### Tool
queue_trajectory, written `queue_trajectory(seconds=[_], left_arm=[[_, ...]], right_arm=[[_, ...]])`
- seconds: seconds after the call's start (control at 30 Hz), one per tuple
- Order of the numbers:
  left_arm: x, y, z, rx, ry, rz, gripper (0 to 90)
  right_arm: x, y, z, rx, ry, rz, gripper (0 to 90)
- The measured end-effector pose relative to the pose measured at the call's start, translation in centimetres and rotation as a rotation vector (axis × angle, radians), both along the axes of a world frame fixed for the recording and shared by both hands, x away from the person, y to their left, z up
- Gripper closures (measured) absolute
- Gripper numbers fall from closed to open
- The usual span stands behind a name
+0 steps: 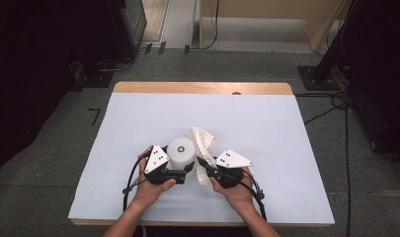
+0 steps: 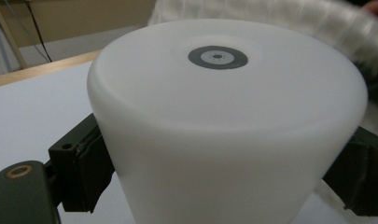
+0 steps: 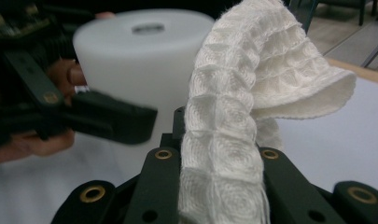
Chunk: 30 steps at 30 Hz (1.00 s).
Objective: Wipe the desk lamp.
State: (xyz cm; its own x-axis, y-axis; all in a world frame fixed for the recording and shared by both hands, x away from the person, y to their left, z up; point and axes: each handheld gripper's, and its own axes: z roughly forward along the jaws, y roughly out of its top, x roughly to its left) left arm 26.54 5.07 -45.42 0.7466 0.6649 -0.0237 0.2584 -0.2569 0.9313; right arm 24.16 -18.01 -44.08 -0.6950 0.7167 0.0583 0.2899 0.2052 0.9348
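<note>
up close, the left gripper view shows what the high view cannot: a grey ring mark on the flat top of the white cylinder (image 2: 224, 140), and the black pads (image 2: 91, 172) pressed against its sides. the right gripper view shows the cloth's waffle weave. counted: one cylinder, one white cloth (image 1: 201, 148), two grippers. the cylinder stands upright near the middle of the white table (image 1: 138, 123), long axis vertical, clamped by the left gripper (image 1: 180, 173). the right gripper (image 1: 205, 165) is closed on the cloth, which runs lengthwise up out of the jaws, folds over at its top, and touches the cylinder's right side.
</note>
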Motion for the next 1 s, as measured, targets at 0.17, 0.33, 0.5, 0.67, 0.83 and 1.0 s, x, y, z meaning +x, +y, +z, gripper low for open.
queue_trajectory(seconds=[0.17, 0.33, 0.5, 0.67, 0.83, 1.0], left_arm=[[-0.1, 0.1, 0.3, -0.014, -0.011, 0.003, 8.8], [-0.1, 0.8, 0.8, -0.060, -0.027, 0.008, 8.8], [-0.1, 0.9, 0.7, -0.062, -0.030, 0.003, 8.8], [0.0, 0.5, -0.2, 0.014, -0.059, 0.014, 8.8], [0.5, 0.4, -1.1, 0.036, -0.039, 0.032, 8.8], [0.7, 0.4, -1.5, 0.050, -0.022, 0.034, 8.8]], right_arm=[[-0.2, -0.1, 0.4, 0.011, -0.015, 0.001, 78.9], [0.3, 0.3, -0.9, -0.012, 0.038, 0.016, 78.9], [0.5, 0.4, -1.3, -0.021, 0.054, 0.016, 78.9], [0.5, 0.1, -1.1, -0.010, 0.044, 0.006, 78.9], [0.7, -0.3, -1.1, -0.008, 0.038, -0.008, 78.9], [0.8, -0.5, -1.1, -0.007, 0.040, -0.015, 78.9]])
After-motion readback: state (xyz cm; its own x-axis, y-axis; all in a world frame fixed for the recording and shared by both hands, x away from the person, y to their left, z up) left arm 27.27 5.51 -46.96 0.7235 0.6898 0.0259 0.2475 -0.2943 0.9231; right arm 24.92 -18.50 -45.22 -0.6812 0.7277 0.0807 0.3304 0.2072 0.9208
